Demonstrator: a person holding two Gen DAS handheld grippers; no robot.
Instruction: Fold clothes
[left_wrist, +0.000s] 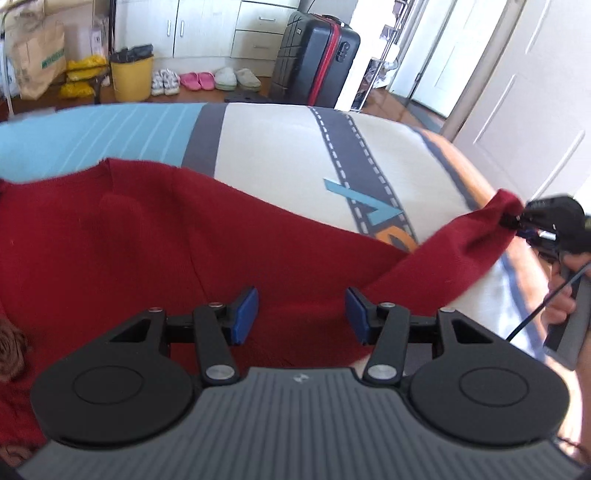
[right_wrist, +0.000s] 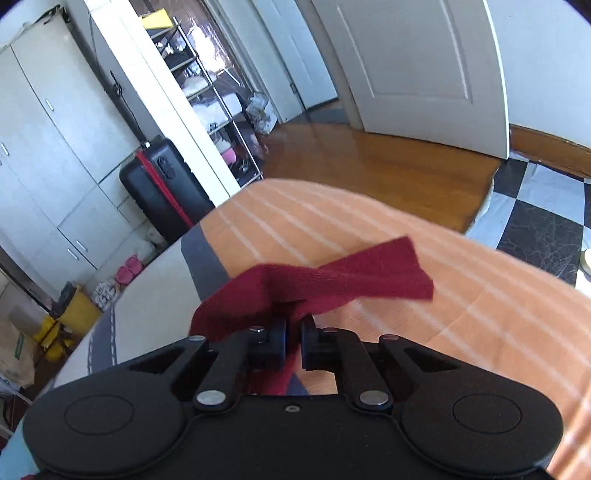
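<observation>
A dark red knitted sweater (left_wrist: 147, 236) lies spread on the bed. My left gripper (left_wrist: 301, 314) hovers over its lower part with its blue pads apart and nothing pinched between them. One sleeve (left_wrist: 461, 243) stretches out to the right, where my right gripper (left_wrist: 517, 220) holds its end. In the right wrist view the right gripper (right_wrist: 293, 334) is shut on the sleeve's cuff (right_wrist: 369, 275), which flops forward over the orange blanket.
The bed cover (left_wrist: 277, 147) has blue, cream, grey and orange bands. A brown garment (left_wrist: 11, 350) lies at the left edge. Beyond the bed stand a black suitcase (left_wrist: 317, 59), a yellow bin (left_wrist: 131, 74), shoes and white cabinets. A white door (right_wrist: 424, 66) is ahead on the right.
</observation>
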